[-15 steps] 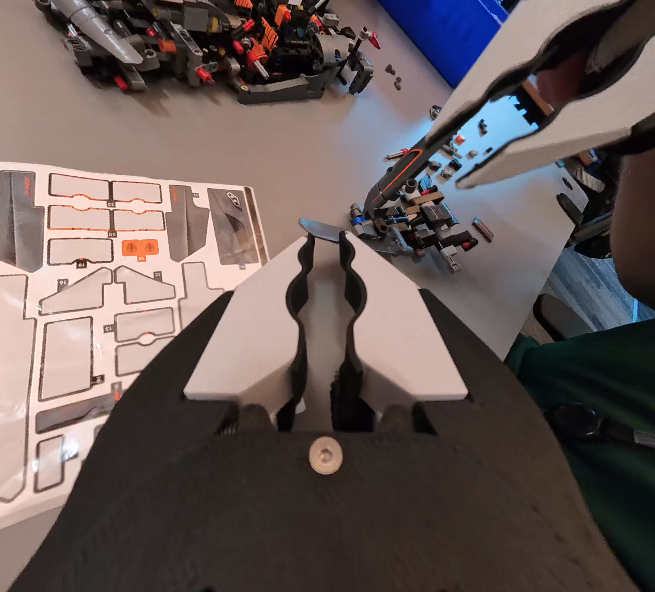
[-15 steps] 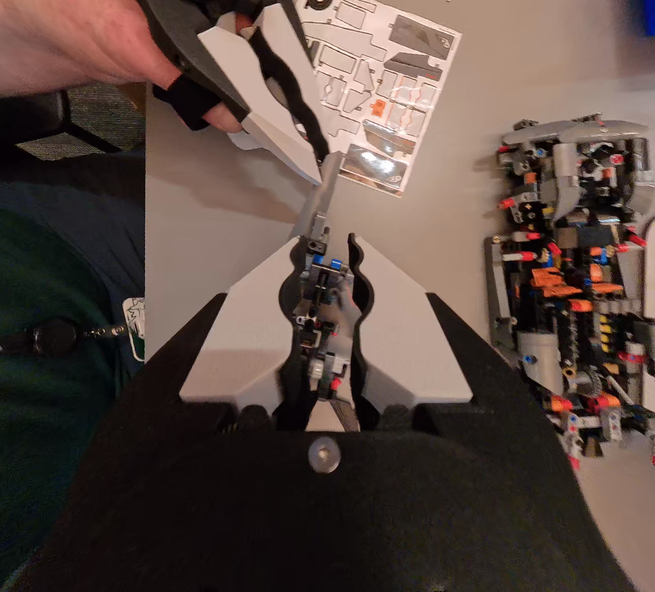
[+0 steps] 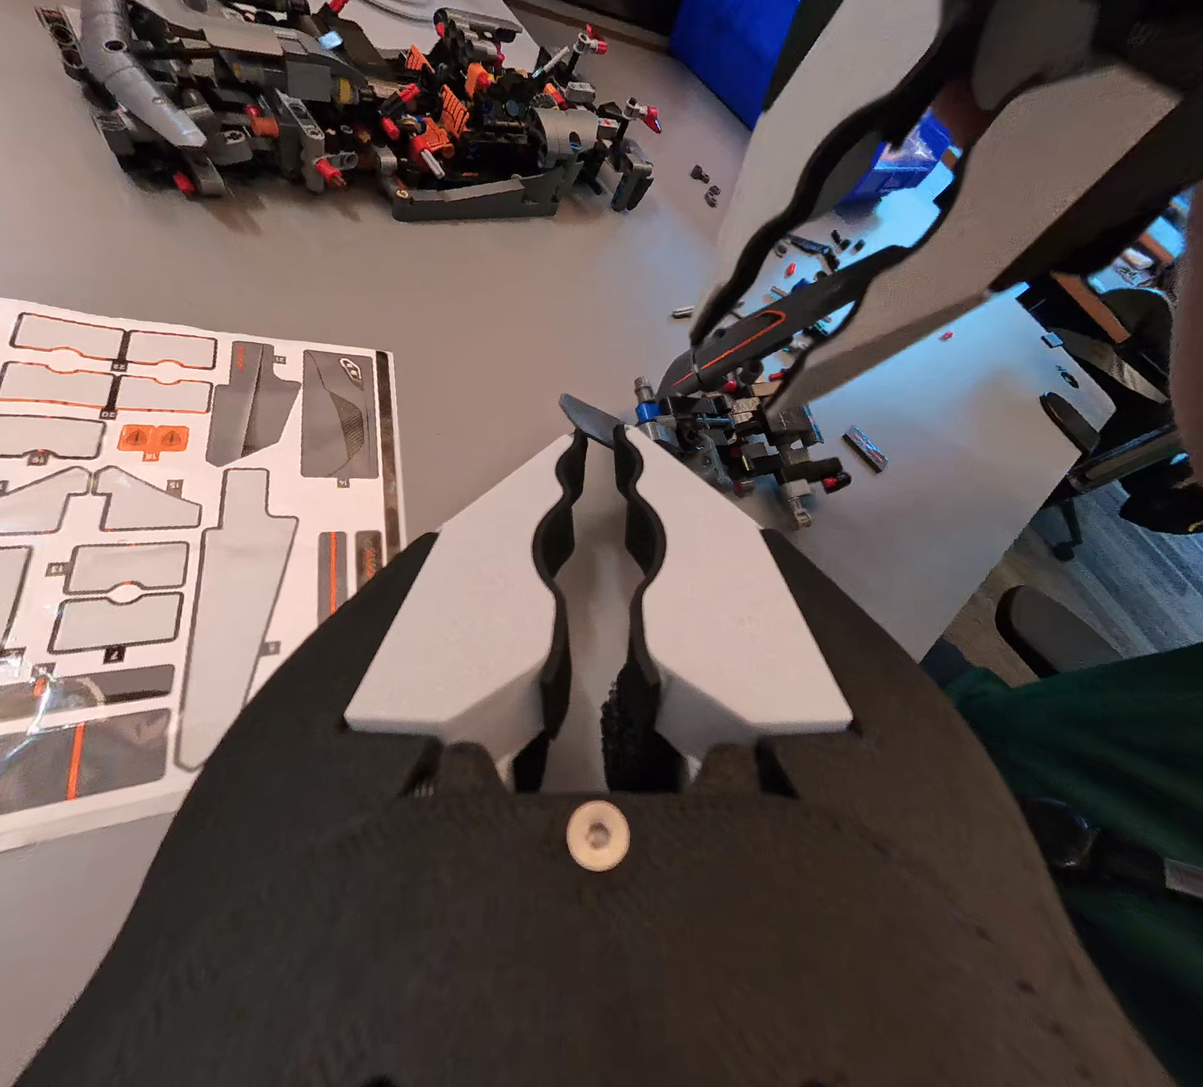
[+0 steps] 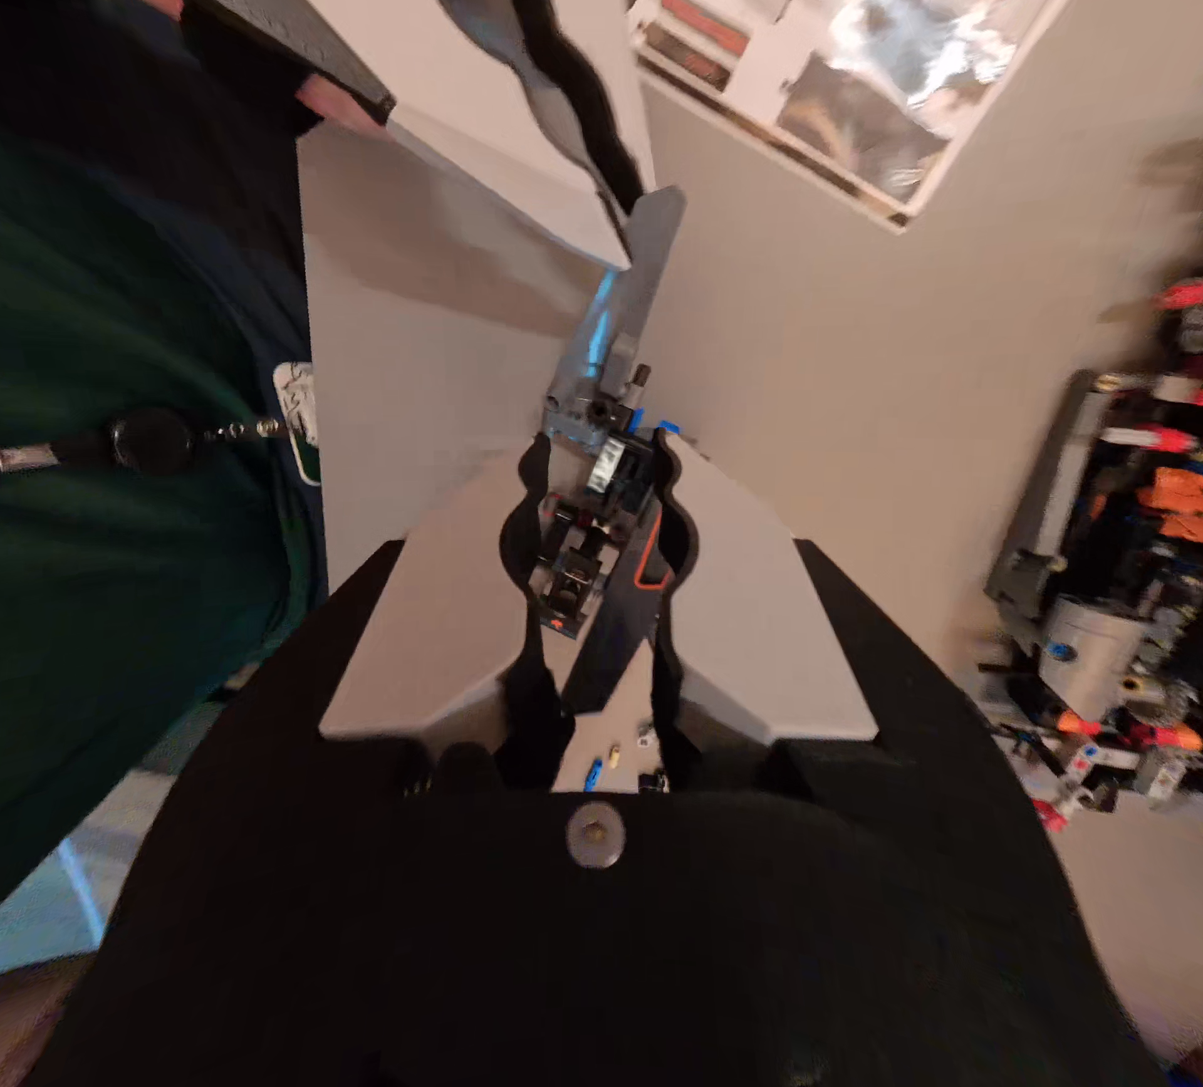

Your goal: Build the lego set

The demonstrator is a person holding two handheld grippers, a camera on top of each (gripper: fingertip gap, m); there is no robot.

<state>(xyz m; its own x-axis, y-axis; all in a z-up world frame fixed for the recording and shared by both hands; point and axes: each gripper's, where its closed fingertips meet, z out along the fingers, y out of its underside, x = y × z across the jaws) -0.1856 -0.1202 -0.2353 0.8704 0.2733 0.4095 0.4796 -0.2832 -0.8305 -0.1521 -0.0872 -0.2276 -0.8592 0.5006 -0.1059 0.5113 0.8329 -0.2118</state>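
1. While both grippers meet over the grey table [image 3: 495, 287], two Lego builds can be counted: one large, part-built car [image 3: 338, 105] lying far across the table, and one small sub-assembly [image 4: 589, 541] held up between the grippers.
2. The right gripper [image 4: 599, 450] has its jaws closed about halfway, clamped on the sub-assembly's black block and its dark curved panel with an orange line.
3. The left gripper [image 3: 599, 437] has its jaws nearly closed, a narrow gap between the pads, and its tips pinch the end of the one grey blade-shaped panel [image 4: 641, 274] that sticks out of the sub-assembly.
4. One sticker sheet [image 3: 163, 502] lies flat on the table, left of the left gripper.
5. One blue bin [image 3: 735, 21] stands past the table's far edge.
6. Small loose pieces [image 3: 706, 183] are scattered on the table near the car and behind the sub-assembly; they are too small and blurred to count.
7. Against half a second ago, the two grippers are closer together, the right wrist view is more blurred and tilted, and the orange-lined panel now shows between the right jaws. Both grips are unchanged.
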